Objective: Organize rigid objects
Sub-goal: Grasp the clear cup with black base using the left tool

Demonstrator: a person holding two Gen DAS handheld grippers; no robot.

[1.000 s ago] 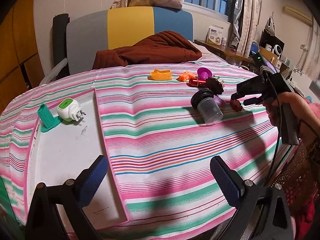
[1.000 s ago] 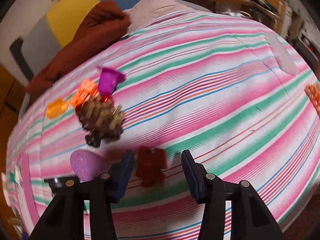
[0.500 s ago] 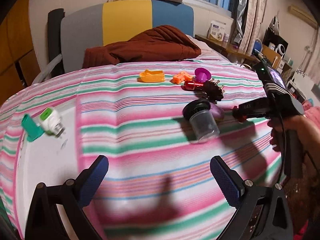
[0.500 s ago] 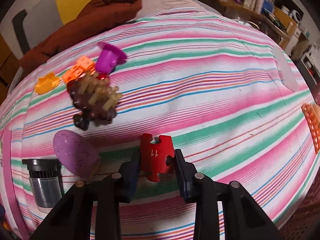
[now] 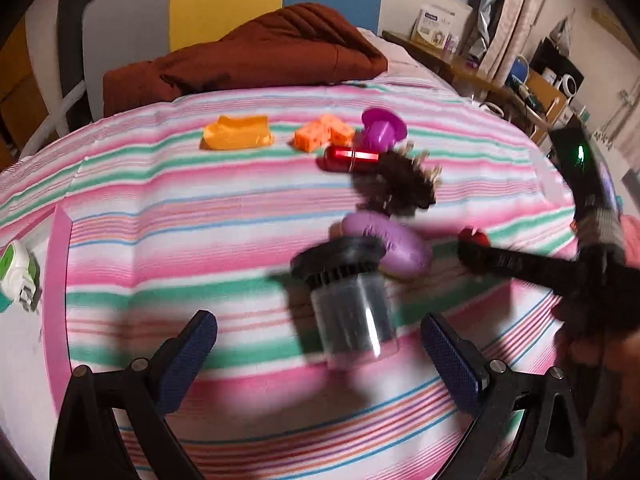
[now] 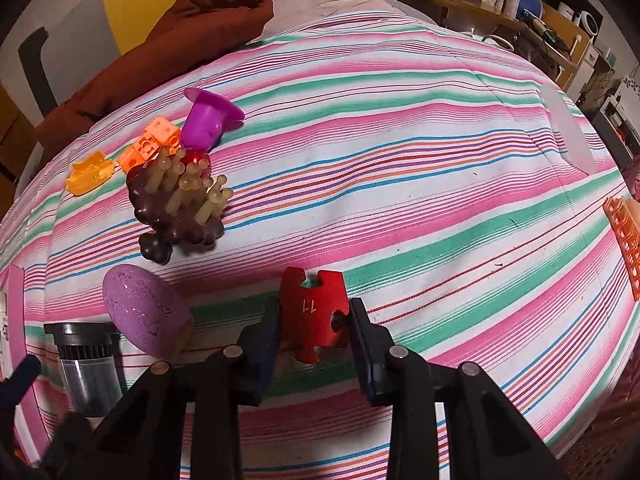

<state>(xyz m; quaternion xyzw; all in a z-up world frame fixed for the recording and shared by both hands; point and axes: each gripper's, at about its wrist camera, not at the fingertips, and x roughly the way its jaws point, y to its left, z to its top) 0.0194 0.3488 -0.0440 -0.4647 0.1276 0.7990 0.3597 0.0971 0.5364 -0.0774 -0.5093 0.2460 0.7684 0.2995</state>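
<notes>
Red plastic puzzle piece (image 6: 314,312) is clamped between right gripper (image 6: 314,334) jaws; left gripper (image 5: 318,354) jaws are spread apart.

Left wrist view is motion-blurred: clear jar with black lid (image 5: 352,300), purple oval piece (image 5: 390,238) behind it and brown spiky toy (image 5: 404,188) all smeared, no detail readable. Jar lid hides the lower left of the purple oval. Right gripper (image 5: 470,250) is a dark streak there; only a red sliver of the red puzzle piece (image 5: 474,236) shows at its tip. White-green plug (image 5: 18,276) cut by left edge. Right wrist view: orange basket (image 6: 624,248) cut by right edge; puzzle piece (image 6: 314,316) sides covered by the fingers (image 6: 264,344).
</notes>
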